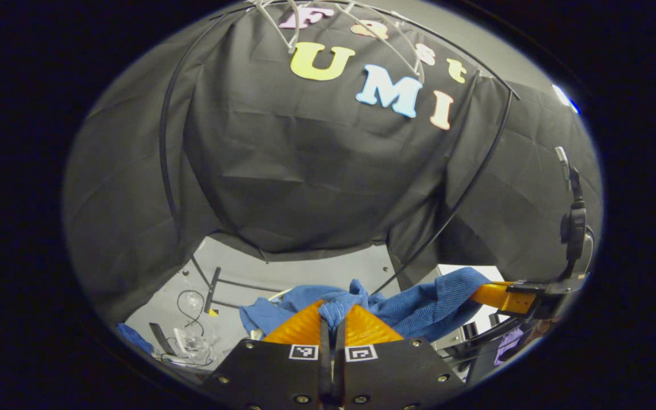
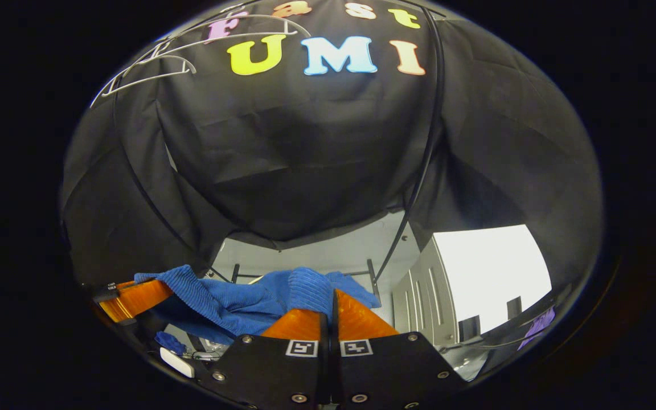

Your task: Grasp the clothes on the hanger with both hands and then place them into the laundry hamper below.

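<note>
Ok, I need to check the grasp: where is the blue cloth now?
In the left gripper view the blue cloth hangs low in the frame, stretched between the left gripper and the right gripper, both shut on it.

The left gripper [image 1: 333, 320] has its orange fingers [image 1: 299, 327] pinched on a blue ribbed garment [image 1: 419, 304]. Off to the right, the right gripper [image 1: 501, 297] grips the same cloth, stretched between them.
</note>
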`<control>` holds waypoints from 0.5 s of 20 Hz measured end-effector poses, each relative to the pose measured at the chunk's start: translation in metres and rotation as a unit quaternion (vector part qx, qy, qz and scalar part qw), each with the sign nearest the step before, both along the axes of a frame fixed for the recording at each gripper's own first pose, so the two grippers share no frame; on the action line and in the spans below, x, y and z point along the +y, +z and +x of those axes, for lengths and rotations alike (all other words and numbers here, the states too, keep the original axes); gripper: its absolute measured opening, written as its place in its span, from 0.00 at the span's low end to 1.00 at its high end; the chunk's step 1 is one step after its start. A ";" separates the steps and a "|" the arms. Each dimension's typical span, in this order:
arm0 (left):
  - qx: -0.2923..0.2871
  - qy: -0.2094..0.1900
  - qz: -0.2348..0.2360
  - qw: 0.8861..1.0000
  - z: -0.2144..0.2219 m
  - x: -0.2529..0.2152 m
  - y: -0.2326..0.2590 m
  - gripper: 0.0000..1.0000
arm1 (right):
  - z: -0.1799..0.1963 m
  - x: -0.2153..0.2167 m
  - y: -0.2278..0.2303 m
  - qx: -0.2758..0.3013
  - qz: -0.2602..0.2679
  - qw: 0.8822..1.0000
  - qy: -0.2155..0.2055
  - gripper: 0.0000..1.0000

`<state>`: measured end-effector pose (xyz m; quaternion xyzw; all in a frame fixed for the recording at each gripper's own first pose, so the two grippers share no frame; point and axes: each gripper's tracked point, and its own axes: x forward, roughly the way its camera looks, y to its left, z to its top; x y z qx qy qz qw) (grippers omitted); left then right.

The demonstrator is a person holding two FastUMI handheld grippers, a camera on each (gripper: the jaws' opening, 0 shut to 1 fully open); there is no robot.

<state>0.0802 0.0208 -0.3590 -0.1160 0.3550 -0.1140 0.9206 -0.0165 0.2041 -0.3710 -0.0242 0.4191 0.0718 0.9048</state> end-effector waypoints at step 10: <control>0.034 -0.039 0.043 0.998 0.009 -0.032 -0.066 0.02 | -0.016 -0.006 -0.066 0.067 0.016 0.997 -0.033 0.00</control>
